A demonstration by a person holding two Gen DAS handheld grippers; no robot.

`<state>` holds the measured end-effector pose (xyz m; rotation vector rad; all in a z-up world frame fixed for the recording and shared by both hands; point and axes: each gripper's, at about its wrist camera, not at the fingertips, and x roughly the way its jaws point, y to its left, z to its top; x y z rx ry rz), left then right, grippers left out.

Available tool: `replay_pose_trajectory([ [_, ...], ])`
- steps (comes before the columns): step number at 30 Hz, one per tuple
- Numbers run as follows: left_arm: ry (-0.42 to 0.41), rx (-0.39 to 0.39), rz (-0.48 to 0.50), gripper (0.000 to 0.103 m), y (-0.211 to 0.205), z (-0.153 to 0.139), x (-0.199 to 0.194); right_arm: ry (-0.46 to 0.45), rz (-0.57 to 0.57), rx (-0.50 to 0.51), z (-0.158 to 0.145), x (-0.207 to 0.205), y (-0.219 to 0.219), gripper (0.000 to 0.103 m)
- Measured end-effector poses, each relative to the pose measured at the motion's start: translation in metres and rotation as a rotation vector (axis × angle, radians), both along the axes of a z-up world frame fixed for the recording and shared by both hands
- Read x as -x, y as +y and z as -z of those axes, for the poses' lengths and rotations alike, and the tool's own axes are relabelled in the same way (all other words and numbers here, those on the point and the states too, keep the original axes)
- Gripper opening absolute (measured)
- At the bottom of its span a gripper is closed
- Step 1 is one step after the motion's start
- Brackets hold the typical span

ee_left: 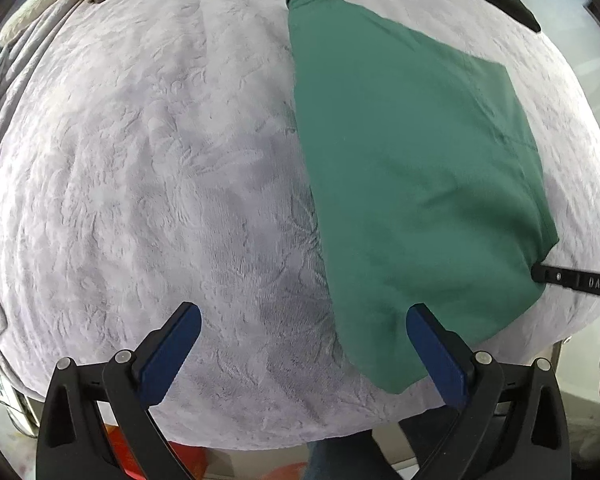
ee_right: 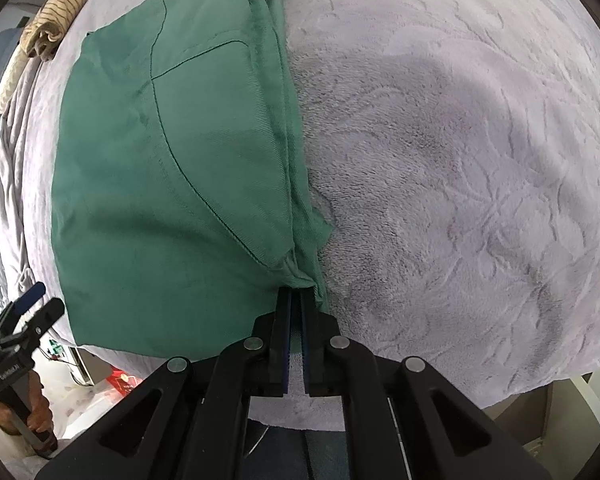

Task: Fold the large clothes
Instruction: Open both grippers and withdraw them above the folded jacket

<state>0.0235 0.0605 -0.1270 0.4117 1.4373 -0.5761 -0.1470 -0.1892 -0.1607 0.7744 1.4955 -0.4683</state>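
Right wrist view: right hand-held gripper (ee_right: 297, 294) clamped on near corner of folded green garment (ee_right: 172, 168), long axis running away across grey bed (ee_right: 460, 160); left hand-held gripper (ee_left: 304, 316) apart, over near left edge.

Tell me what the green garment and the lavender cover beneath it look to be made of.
Green garment: seemingly a matte woven cotton-type twill; fine diagonal ribbing and stitched seams show near the right tool, which pinches its corner. Lavender cover: probably plush fleece or velvety synthetic; its soft nap carries an embossed, leafy pattern with a faint sheen. Exact fibres can't be confirmed.
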Motion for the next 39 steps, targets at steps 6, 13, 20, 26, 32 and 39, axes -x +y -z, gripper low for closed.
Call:
replay_pose_trajectory([
  [6,-0.041,-0.055,-0.042,0.103,-0.001,-0.004,-0.011,-0.012,0.004,0.080,-0.037,-0.012,0.009,0.021],
  [13,-0.077,-0.024,-0.090,0.103,-0.016,-0.034,-0.025,-0.082,-0.049,0.214,-0.086,-0.059,0.030,0.079],
  [20,-0.142,-0.008,-0.066,0.103,-0.032,-0.061,-0.025,-0.089,-0.042,0.294,-0.100,-0.065,0.017,0.089],
  [26,-0.146,-0.011,-0.062,0.103,-0.039,-0.068,-0.020,-0.109,-0.029,0.342,-0.115,-0.057,0.013,0.103],
  [32,-0.160,-0.015,-0.064,0.103,-0.040,-0.069,-0.019,-0.098,-0.040,0.356,-0.124,-0.056,0.016,0.103],
  [39,-0.177,-0.013,-0.055,0.103,-0.043,-0.074,-0.018,-0.087,-0.057,0.368,-0.127,-0.057,0.019,0.103],
])
